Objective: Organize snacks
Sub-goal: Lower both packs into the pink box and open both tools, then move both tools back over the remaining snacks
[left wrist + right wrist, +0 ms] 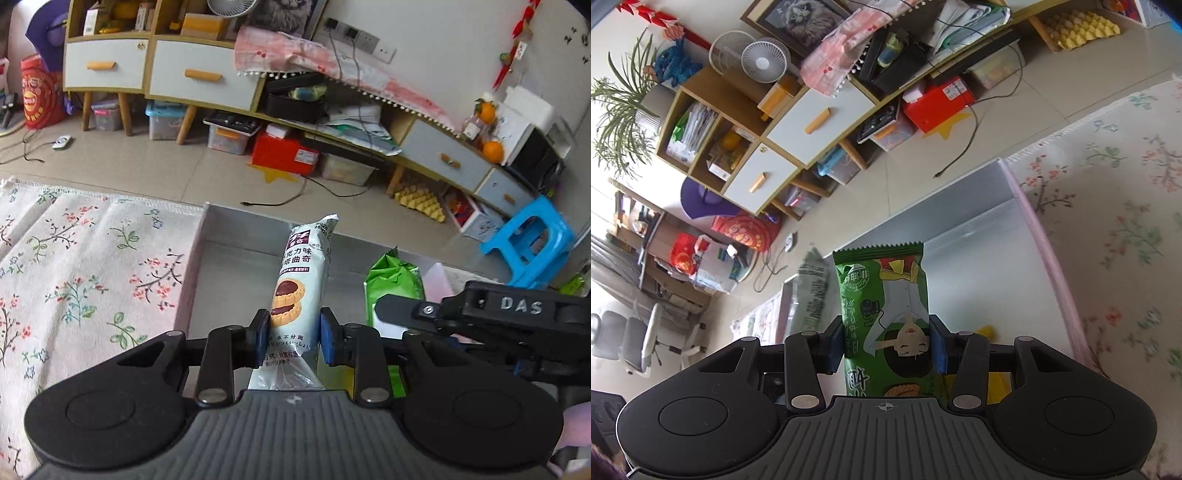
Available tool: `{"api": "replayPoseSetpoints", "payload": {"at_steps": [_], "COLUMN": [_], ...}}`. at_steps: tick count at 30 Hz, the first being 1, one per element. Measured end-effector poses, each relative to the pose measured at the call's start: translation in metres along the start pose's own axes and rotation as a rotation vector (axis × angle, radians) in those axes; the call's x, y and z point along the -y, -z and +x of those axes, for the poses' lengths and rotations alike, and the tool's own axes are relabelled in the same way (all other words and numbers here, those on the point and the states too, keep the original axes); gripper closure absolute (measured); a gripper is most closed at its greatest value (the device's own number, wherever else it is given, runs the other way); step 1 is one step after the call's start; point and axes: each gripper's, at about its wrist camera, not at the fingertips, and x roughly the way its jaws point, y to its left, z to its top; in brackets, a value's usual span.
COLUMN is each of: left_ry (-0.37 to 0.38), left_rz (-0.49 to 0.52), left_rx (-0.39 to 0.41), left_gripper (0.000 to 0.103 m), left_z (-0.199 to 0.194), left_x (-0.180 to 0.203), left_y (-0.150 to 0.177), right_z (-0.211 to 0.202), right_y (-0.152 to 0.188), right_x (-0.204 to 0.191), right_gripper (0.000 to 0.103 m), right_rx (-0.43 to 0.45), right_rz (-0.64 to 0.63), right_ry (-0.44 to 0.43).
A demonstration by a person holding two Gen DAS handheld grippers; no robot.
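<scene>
- Between my left gripper's (293, 338) blue pads sits a long pale-blue cookie packet (301, 288), clamped near its lower end, long axis pointing away over the grey open box (236, 254).
- My right gripper (888, 345) pinches a green crinkle-edged snack pouch (882, 295) likewise, lengthwise forward.
- Best lowered side by side, flat, parallel to the box's pink-edged wall (1045, 243).
- Floral cloth (81, 273) surrounds it.

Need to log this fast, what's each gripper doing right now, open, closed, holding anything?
Left gripper: closed on the white cookie pack.
Right gripper: closed on the green snack packet.
</scene>
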Motion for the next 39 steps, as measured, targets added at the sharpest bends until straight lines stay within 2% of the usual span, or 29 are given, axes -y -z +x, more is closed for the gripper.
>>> {"api": "replayPoseSetpoints", "payload": {"at_steps": [4,6,8,18,26,32,39], "left_ry": [-0.003,-0.049,-0.054,-0.042,-0.041,-0.063,-0.117], "left_rz": [0.042,0.076,0.088,0.115,0.135,0.147,0.170], "left_rx": [-0.020,-0.004,0.002,-0.024,-0.041,-0.049,-0.091], "left_gripper": [0.071,0.063,0.051,0.033,0.013,0.005,0.001], "left_z": [0.001,-0.001,-0.004,-0.027,-0.059,-0.086,-0.112], "left_x": [0.000,0.003,0.004,0.011,0.023,0.030,0.037], "left_y": [0.001,0.002,0.002,0.009,0.025,0.042,0.060], "right_z": [0.004,0.004,0.001,-0.031,-0.077,-0.108,-0.133], "right_y": [-0.001,-0.001,-0.001,0.001,0.024,0.052,0.089], "right_x": [0.001,0.001,0.002,-0.008,-0.026,-0.035,-0.048], "right_gripper": [0.055,0.046,0.037,0.032,0.017,0.013,0.011], "right_rx": [0.010,0.011,0.015,0.028,0.043,0.034,0.005], "right_rz": [-0.009,0.002,0.007,-0.027,-0.130,-0.187,-0.268], "right_ry": [0.000,0.004,0.000,0.036,0.111,0.147,0.203]}}
